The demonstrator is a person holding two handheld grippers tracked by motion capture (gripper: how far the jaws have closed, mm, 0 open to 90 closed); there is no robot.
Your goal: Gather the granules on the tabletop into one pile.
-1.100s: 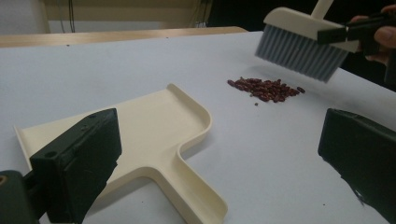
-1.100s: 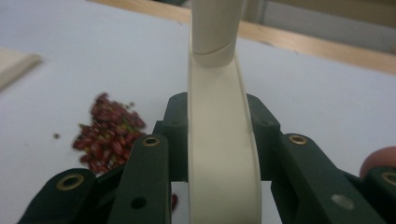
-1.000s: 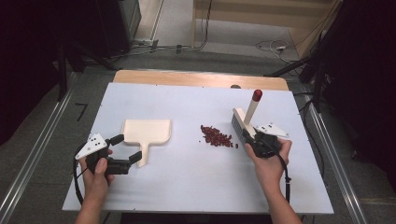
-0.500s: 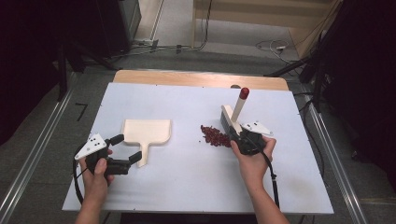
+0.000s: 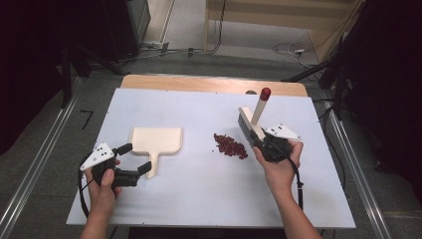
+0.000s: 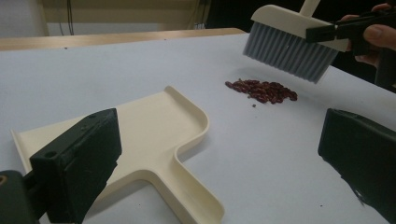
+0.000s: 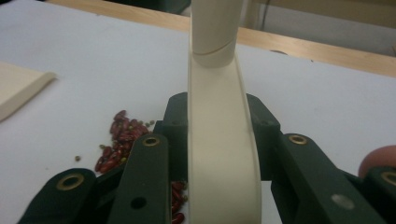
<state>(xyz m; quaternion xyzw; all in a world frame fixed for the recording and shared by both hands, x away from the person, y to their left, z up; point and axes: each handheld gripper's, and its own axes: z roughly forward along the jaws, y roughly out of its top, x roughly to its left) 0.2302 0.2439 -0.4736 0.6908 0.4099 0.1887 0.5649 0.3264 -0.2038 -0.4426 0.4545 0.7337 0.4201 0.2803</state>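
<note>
High view: a small pile of red beans lies on the white table, right of centre. A cream hand brush with grey bristles and a red-tipped handle is held just right of the pile, raised above the surface. The right gripper is clenched on the brush; in the right gripper view both black jaws press against the cream handle, with beans visible below to the left. A cream dustpan lies flat left of the beans, well apart from them, its handle pointing toward the person. The left gripper is released, its jaws spread on either side of the dustpan handle; in the left gripper view neither jaw touches the dustpan.
</note>
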